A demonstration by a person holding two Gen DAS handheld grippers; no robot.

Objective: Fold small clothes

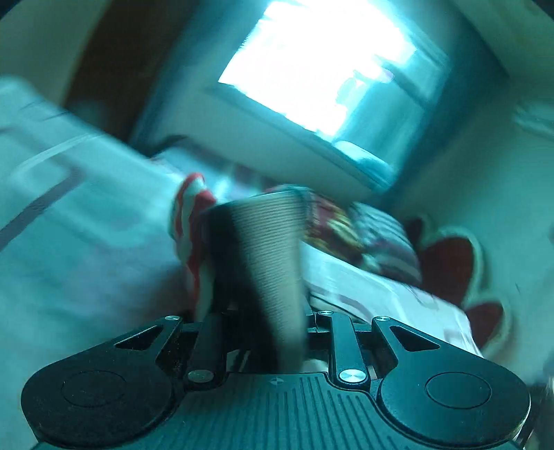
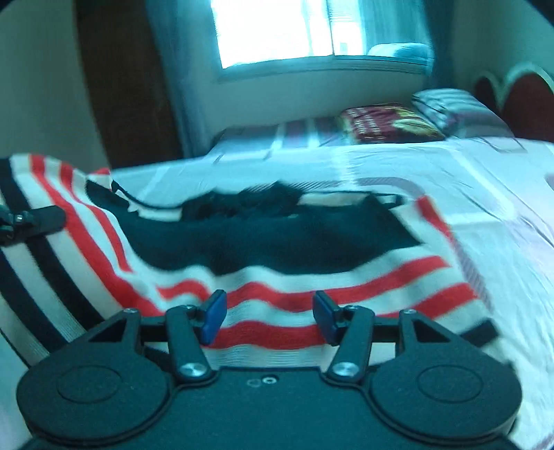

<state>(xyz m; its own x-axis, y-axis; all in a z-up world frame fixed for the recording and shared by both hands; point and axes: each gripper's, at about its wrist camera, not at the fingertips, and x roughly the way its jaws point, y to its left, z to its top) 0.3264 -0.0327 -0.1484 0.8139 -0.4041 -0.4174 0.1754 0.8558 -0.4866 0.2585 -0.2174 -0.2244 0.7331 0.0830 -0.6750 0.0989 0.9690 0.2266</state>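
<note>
1. The left gripper (image 1: 256, 277) angles slightly downward and rolled to one side, its view tilted and motion-blurred; its jaws are drawn narrow around a ribbed dark edge of the red, white and navy striped knitted garment (image 2: 277, 263), which drapes over them and hides the fingertips.
2. In the right wrist view that same gripper enters from the left edge, pinching the garment's raised corner above the bed.
3. The right gripper (image 2: 268, 316) points more steeply down over the garment's near hem, its two blue-padded fingers (image 2: 214, 316) about half apart, nothing visibly clamped between them.
4. One striped garment lies spread across the pale patterned bedsheet (image 2: 484, 194), navy panel in the middle, stripes around it.
5. Two pillows sit at the far end: one dark red printed pillow (image 2: 387, 126) and one grey striped pillow (image 2: 446, 107).
6. One bright window (image 2: 277, 31) stands beyond; one red heart-shaped headboard (image 2: 526, 100) rises at right.
</note>
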